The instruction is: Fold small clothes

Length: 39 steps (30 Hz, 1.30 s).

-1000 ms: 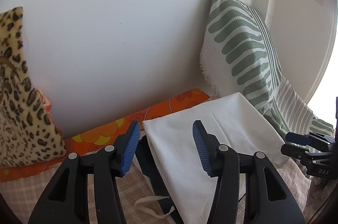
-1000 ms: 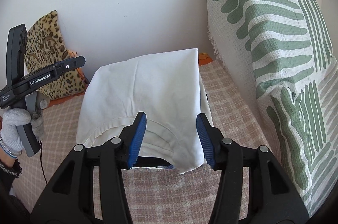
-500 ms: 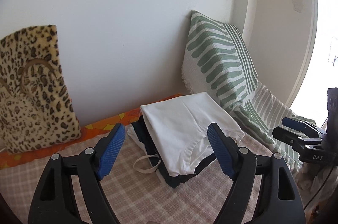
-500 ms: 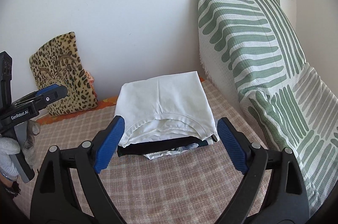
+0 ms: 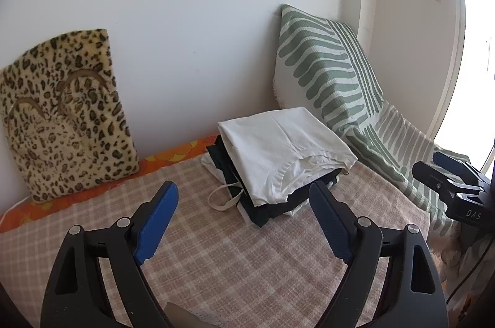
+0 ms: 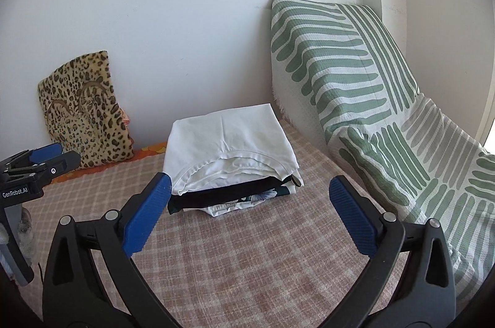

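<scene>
leopard-print cushion (image 5: 65,111) – left of frame, upright against white wall (image 5: 191,19) | green-striped pillow (image 6: 334,62) – right, leaning in the corner | pink checked cover (image 6: 247,260) – lower centre | orange patterned sheet (image 5: 173,156) – strip along wall base

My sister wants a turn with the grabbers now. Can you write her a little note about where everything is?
Left gripper: open, holding nothing, off the pile.
Right gripper: open, holding nothing too.
Folded white shirt lies on top of the stack of folded clothes, on the checked cover, between the leopard cushion and the green striped pillow.
Done: the white shirt is folded and stacked.
Left: no unfolded clothes in view; look around for more.
</scene>
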Each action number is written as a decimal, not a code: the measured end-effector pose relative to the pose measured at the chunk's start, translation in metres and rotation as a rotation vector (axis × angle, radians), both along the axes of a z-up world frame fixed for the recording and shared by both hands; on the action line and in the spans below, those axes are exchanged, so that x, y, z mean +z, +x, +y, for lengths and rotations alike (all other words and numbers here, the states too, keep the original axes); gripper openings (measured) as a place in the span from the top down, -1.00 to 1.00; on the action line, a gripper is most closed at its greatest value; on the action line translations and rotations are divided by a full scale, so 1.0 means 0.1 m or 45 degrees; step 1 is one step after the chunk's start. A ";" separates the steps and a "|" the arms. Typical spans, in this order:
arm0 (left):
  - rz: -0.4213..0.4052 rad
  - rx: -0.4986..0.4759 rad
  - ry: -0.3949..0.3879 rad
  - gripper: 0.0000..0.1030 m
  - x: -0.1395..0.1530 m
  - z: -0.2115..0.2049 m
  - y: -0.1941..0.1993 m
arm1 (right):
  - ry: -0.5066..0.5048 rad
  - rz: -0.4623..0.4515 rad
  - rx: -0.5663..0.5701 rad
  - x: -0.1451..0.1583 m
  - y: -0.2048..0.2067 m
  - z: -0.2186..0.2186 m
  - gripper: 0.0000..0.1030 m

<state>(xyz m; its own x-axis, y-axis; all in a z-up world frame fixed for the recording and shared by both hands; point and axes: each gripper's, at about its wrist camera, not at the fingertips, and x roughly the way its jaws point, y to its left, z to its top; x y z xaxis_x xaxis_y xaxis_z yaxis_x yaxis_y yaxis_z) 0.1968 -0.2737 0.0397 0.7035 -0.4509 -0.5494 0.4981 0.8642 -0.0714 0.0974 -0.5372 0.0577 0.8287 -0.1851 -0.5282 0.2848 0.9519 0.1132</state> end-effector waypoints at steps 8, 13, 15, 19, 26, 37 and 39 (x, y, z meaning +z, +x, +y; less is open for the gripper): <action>0.009 -0.017 -0.008 -0.75 -0.10 0.03 -0.26 | -0.014 0.016 0.003 -0.08 -0.14 0.07 -1.00; -0.011 -0.013 0.012 -0.76 -0.11 0.03 -0.39 | -0.002 0.015 -0.003 -0.10 -0.19 0.07 -1.00; -0.014 -0.013 0.006 -0.76 -0.12 0.05 -0.43 | -0.006 0.016 -0.002 -0.11 -0.21 0.07 -1.00; -0.002 -0.009 0.001 -0.81 -0.12 0.05 -0.47 | -0.006 0.019 0.003 -0.12 -0.22 0.07 -1.00; 0.003 -0.015 -0.005 -0.85 -0.12 0.03 -0.52 | 0.004 0.012 0.002 -0.11 -0.22 0.06 -1.00; 0.012 -0.010 0.014 -0.85 -0.14 0.02 -0.58 | 0.001 0.013 0.007 -0.11 -0.22 0.05 -1.00; 0.017 -0.008 0.015 -0.85 -0.15 0.02 -0.58 | 0.005 0.013 0.005 -0.11 -0.22 0.05 -1.00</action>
<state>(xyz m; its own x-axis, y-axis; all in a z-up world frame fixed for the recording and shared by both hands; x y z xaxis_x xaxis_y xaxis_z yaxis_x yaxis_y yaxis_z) 0.1393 -0.2718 0.0251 0.6933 -0.4484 -0.5641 0.5024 0.8620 -0.0677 0.0752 -0.5319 0.0463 0.8237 -0.1798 -0.5377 0.2823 0.9525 0.1140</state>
